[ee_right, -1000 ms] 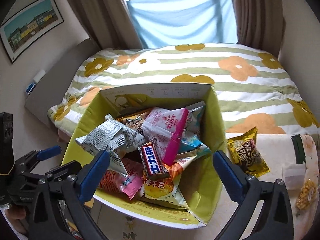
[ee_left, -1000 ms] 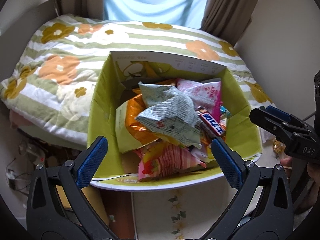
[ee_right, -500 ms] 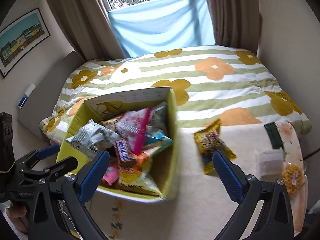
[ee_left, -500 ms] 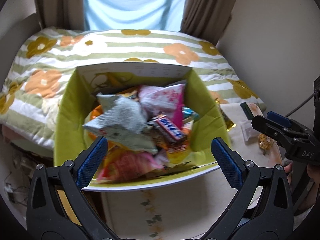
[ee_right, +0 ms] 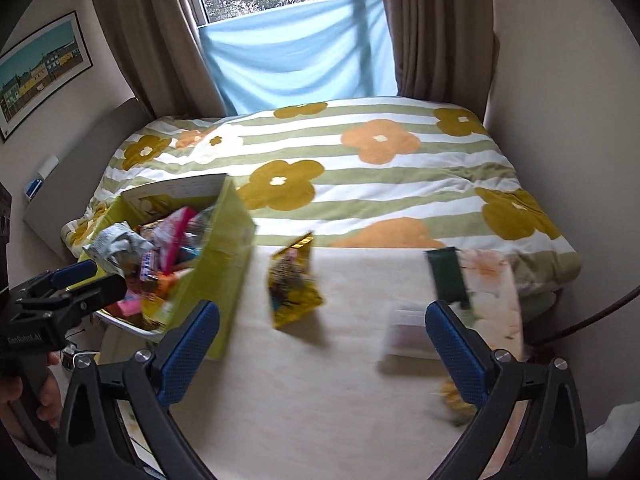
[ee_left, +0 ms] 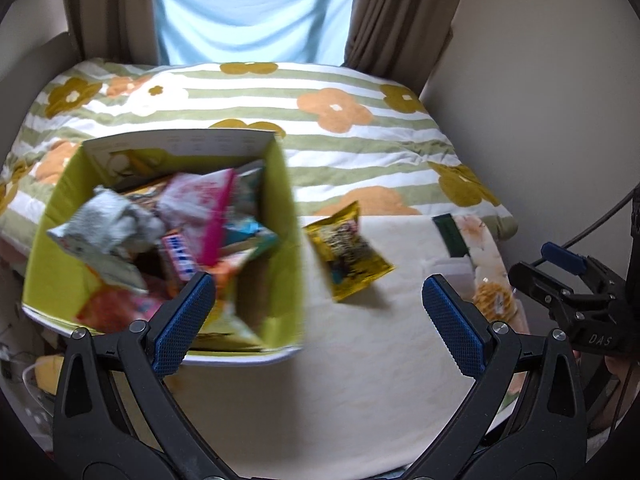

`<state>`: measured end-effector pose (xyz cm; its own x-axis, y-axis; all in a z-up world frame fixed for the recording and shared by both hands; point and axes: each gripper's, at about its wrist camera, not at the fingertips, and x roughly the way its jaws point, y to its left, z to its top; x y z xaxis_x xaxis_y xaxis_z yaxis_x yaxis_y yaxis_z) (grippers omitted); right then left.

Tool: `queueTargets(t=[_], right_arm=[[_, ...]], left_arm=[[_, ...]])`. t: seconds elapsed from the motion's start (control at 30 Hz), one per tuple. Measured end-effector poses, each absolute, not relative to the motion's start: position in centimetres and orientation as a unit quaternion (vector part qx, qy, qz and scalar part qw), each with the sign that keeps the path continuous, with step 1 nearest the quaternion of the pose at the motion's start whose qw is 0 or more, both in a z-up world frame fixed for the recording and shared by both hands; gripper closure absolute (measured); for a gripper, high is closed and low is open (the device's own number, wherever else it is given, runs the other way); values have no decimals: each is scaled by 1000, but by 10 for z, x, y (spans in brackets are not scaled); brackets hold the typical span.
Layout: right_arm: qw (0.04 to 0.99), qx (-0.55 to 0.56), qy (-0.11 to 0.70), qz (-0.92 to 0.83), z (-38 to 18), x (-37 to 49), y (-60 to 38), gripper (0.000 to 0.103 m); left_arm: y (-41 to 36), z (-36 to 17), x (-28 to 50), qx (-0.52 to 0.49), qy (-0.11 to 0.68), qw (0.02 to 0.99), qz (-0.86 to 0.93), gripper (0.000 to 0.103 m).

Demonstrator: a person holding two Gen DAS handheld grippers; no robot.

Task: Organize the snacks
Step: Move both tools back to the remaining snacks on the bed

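Observation:
A yellow-green box [ee_left: 280, 216] [ee_right: 224, 256] full of snack packets stands at the left of a cream table [ee_left: 360, 360] [ee_right: 320, 380]. A yellow snack bag [ee_left: 348, 252] [ee_right: 292, 284] lies on the table right of the box. A dark green packet [ee_right: 446, 276] [ee_left: 450, 234], a clear packet [ee_right: 406, 332] and a yellow-filled bag [ee_left: 494, 302] lie at the table's right. My left gripper [ee_left: 318, 320] is open and empty, near the box's front right corner. My right gripper [ee_right: 322, 346] is open and empty over the table.
A bed with a striped floral quilt [ee_right: 360, 168] [ee_left: 280, 96] lies beyond the table. Curtains [ee_right: 432, 28] and a blue cloth [ee_right: 296, 56] are behind it. A wall stands at the right [ee_right: 568, 100].
Both grippers have swung to the right, away from over the box. The yellow bag and the packets at the table's right have come into view. Both stay open.

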<state>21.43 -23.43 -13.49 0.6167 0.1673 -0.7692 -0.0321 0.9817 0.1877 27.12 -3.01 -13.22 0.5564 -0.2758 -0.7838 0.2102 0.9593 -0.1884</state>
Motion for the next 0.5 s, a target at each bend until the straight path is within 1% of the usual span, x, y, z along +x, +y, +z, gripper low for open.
queueTargets(t=[0.33,0.5], right_arm=[[879,67,466,80,-170,227,-315,0],[870,71,482,82,-194,240,-334,0]], left_arm=[[-119,-164,286,-47,464,880,-94,1],[-140,-189,306,-38,479,874,-72,1]])
